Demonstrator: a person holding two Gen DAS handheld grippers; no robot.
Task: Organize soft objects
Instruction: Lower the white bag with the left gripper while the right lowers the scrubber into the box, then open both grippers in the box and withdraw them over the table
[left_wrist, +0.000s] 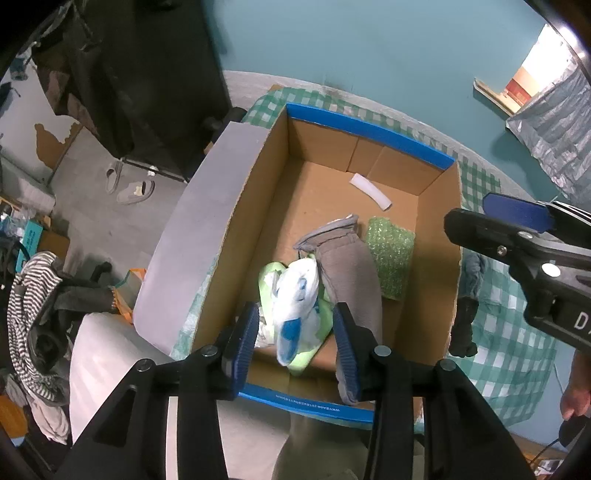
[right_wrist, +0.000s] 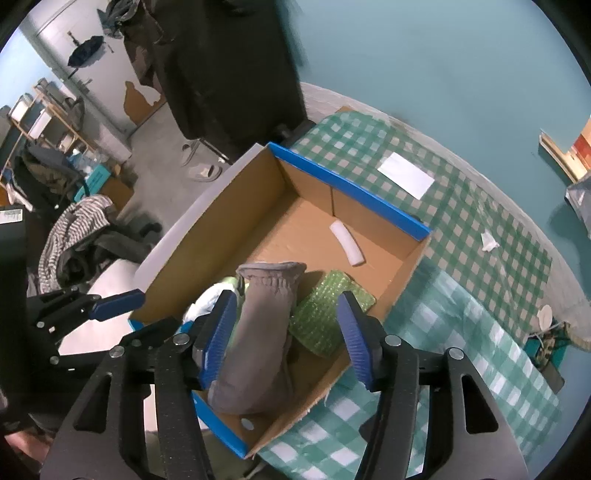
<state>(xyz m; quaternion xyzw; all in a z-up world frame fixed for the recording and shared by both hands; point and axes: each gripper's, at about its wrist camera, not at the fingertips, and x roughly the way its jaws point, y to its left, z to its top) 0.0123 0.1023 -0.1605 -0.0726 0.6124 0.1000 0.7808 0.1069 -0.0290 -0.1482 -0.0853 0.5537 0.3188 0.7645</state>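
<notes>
**Both my grippers over one box of soft things**

My left gripper (left_wrist: 297, 341) hangs above the near end of the single cardboard box (left_wrist: 258, 206), its two blue pads spread wide with nothing between them. My right gripper (right_wrist: 286, 336) hovers over the same box, jaws just as wide and gripping nothing; the grey sock (right_wrist: 258, 332) rises between its pads, and I cannot tell whether the left pad brushes it.

Inside the box I count five soft things. One grey sock (left_wrist: 351, 269) lies lengthwise, its toe end draped over the near blue-edged wall. One white-and-blue plastic bag (left_wrist: 295, 306) sits crumpled beside the sock, on top of one pale green cloth (left_wrist: 273, 277). One green bubble-wrap piece (left_wrist: 391, 254) lies on the sock's other side, touching it. One white foam strip (left_wrist: 371, 192) rests alone on the box floor toward the far wall, well apart from the others.

The box stands on a green checked tablecloth (right_wrist: 461, 221). On that cloth I see one white paper sheet (right_wrist: 406, 175) and one small crumpled white scrap (right_wrist: 489, 240).
</notes>
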